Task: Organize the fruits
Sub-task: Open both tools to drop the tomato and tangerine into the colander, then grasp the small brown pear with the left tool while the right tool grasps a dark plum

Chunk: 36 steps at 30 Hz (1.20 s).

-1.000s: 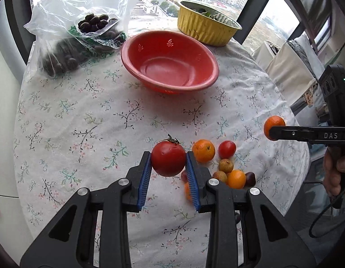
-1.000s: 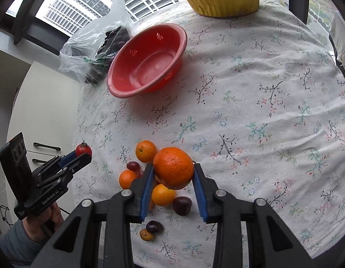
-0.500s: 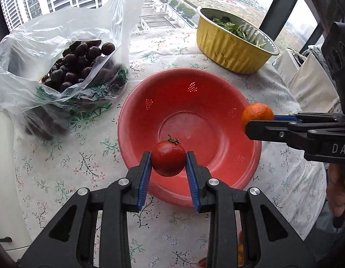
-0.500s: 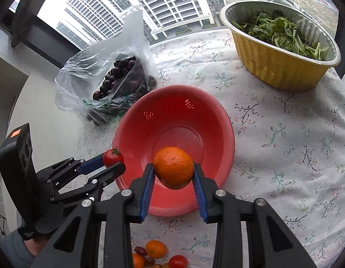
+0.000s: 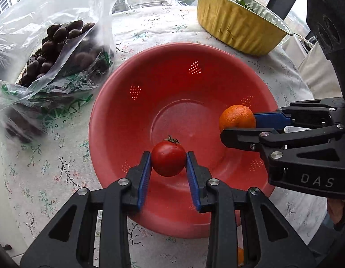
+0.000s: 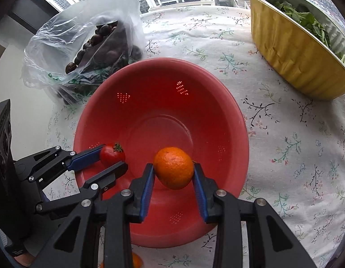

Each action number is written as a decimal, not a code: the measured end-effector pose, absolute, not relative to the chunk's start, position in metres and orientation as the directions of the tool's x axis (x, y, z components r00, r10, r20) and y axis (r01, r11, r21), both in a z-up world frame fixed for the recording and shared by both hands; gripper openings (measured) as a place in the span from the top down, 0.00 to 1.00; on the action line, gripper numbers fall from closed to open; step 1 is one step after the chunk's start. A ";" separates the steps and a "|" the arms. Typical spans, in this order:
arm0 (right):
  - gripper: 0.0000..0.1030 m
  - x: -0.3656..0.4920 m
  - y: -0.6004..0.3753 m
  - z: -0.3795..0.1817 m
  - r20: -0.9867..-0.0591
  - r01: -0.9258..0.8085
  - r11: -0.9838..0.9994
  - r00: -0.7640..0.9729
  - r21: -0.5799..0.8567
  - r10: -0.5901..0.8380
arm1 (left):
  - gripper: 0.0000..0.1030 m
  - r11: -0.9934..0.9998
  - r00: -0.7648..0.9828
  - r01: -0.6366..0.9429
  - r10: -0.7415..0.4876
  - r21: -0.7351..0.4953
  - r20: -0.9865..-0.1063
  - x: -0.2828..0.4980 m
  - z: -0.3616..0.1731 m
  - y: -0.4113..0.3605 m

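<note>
A red colander bowl (image 5: 118, 102) (image 6: 230, 116) sits on the flowered tablecloth, with nothing lying in it. My left gripper (image 5: 168, 165) (image 6: 109, 158) is shut on a red tomato (image 5: 168, 161) (image 6: 112, 155) and holds it over the bowl's near left part. My right gripper (image 6: 173, 174) (image 5: 236, 124) is shut on an orange tangerine (image 6: 173, 170) (image 5: 236, 117) and holds it over the bowl's near right part. The two grippers are close side by side above the bowl.
A clear plastic bag of dark round fruits (image 5: 60, 51) (image 6: 98, 44) lies left of the bowl. A gold foil tray of greens (image 5: 239, 26) (image 6: 299, 51) stands at the back right. An orange fruit (image 5: 240, 255) (image 6: 136, 260) peeks out at the bottom.
Both grippers have carried their fruits from the loose pile at the table's near side forward to above the red bowl, and have come lower and closer to it.
</note>
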State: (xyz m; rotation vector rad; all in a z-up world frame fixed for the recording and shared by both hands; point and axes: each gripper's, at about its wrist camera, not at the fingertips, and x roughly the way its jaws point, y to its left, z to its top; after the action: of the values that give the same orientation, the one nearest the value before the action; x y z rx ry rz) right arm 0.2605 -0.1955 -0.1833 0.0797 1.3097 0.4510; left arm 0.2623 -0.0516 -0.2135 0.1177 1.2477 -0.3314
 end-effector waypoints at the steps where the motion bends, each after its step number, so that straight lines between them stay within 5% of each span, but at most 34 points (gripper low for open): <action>1: 0.63 0.261 -0.195 -0.184 -0.915 -0.278 0.911 0.184 0.303 0.360 | 0.72 0.946 0.276 0.314 -0.179 -0.087 -0.944 0.264 -0.215 -0.053; 4: 0.63 0.261 -0.192 -0.185 -0.919 -0.284 0.915 0.187 0.287 0.346 | 0.66 0.945 0.280 0.318 -0.173 -0.078 -0.944 0.262 -0.215 -0.056; 5: 0.60 0.261 -0.191 -0.184 -0.919 -0.286 0.914 0.188 0.287 0.347 | 0.53 0.944 0.289 0.318 -0.179 -0.082 -0.941 0.262 -0.213 -0.056; 8: 0.46 0.260 -0.189 -0.178 -0.910 -0.294 0.911 0.211 0.289 0.357 | 0.40 0.940 0.314 0.330 -0.194 -0.084 -0.929 0.258 -0.204 -0.059; 17: 0.45 0.245 -0.198 -0.154 -0.895 -0.293 0.914 0.264 0.282 0.360 | 0.38 0.948 0.379 0.306 -0.202 -0.084 -0.903 0.243 -0.172 -0.050; 22: 0.43 0.220 -0.218 -0.127 -0.849 -0.255 0.906 0.333 0.338 0.411 | 0.19 0.948 0.425 0.293 -0.247 -0.126 -0.871 0.207 -0.142 -0.029; 25: 0.33 0.194 -0.231 -0.113 -0.818 -0.224 0.897 0.371 0.380 0.439 | 0.00 0.944 0.443 0.299 -0.266 -0.138 -0.856 0.173 -0.131 -0.015; 36: 0.25 0.055 -0.273 -0.138 -0.846 -0.070 0.905 0.334 0.419 0.417 | 0.00 0.920 0.421 0.374 -0.283 -0.119 -0.862 0.019 -0.144 0.015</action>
State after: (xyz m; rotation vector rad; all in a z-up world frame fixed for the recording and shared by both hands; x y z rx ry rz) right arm 0.0549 -0.2733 -0.1380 0.3335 1.1937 0.3255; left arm 0.0195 0.0151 -0.1439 0.0961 1.0589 -0.4119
